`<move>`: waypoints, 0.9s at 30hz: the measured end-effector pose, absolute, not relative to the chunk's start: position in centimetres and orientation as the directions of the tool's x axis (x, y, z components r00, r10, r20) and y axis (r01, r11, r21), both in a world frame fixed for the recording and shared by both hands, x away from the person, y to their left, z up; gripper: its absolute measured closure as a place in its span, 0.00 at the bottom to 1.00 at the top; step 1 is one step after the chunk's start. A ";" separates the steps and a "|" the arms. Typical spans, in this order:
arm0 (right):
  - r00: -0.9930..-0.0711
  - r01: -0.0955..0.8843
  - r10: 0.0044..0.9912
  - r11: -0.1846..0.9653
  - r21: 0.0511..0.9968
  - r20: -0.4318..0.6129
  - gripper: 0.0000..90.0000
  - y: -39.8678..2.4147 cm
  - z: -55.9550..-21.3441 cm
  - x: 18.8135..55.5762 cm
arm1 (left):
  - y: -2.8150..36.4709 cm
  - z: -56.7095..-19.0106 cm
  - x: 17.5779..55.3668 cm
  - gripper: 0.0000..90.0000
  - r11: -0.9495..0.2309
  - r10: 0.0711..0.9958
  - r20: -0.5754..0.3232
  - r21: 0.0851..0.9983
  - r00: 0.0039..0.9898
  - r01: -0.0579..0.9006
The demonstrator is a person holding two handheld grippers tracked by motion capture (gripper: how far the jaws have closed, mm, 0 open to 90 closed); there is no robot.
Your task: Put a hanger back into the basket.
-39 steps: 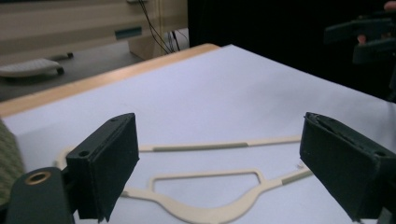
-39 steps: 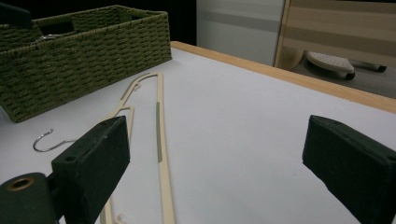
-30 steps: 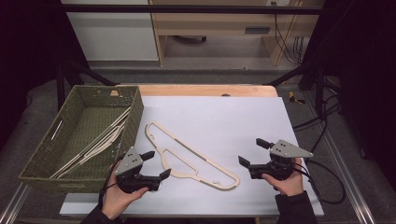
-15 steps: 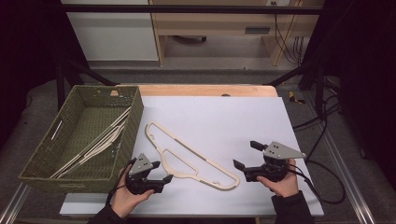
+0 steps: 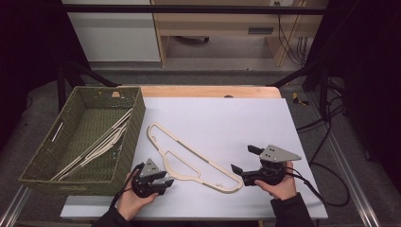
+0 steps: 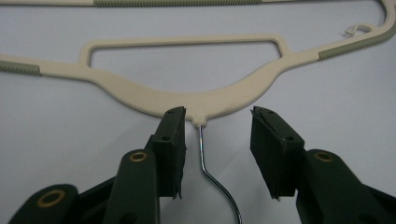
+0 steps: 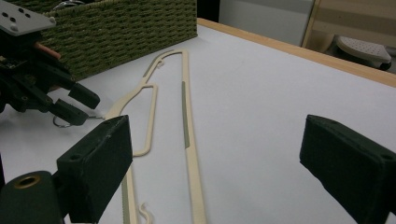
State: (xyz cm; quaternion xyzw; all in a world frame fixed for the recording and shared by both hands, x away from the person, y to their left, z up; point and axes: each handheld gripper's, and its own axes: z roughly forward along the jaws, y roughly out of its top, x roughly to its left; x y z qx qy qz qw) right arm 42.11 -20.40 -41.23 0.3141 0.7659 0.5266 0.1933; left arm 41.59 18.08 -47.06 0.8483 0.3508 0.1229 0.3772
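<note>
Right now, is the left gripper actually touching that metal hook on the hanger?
Apart. The left gripper view shows the left gripper open, its jaws either side of the hanger's metal hook, with white table visible between the wire and each jaw.

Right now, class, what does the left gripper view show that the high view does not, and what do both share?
Left gripper view alone: the thin metal hook running between the open left gripper jaws. High view alone: the green basket holding more hangers, and the right gripper. Both: the cream hanger on the white table.
</note>
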 end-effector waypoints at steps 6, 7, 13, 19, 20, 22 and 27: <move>-0.730 0.276 0.683 0.256 0.926 0.028 0.11 -20.1 -41.2 42.1 | 18.1 -47.6 41.6 0.73 -0.489 0.705 -0.027 0.706 0.709 0.513; -0.730 0.275 0.683 0.257 0.926 0.028 0.11 -20.1 -41.2 42.1 | 18.1 -47.7 41.6 0.74 -0.492 0.706 -0.017 0.708 0.708 0.507; -0.732 0.280 0.680 0.266 0.922 0.026 0.12 -19.8 -41.4 42.1 | 17.5 -47.7 41.2 0.86 -0.513 0.715 0.031 0.702 0.698 0.494; -0.742 0.276 0.670 0.273 0.922 0.024 0.12 -19.0 -41.4 42.1 | 17.4 -47.7 41.2 0.95 -0.502 0.725 0.017 0.698 0.689 0.511; -0.744 0.275 0.668 0.275 0.921 0.023 0.12 -18.9 -41.3 42.2 | 17.4 -47.7 41.2 0.97 -0.505 0.724 0.018 0.694 0.690 0.512; -0.746 0.274 0.666 0.274 0.922 0.024 0.12 -18.5 -41.3 42.2 | 17.3 -47.6 41.2 0.98 -0.510 0.726 0.024 0.690 0.687 0.514; -0.759 0.273 0.651 0.290 0.917 0.020 0.12 -17.5 -41.5 42.3 | 17.2 -47.7 41.1 0.99 -0.492 0.742 0.018 0.694 0.670 0.525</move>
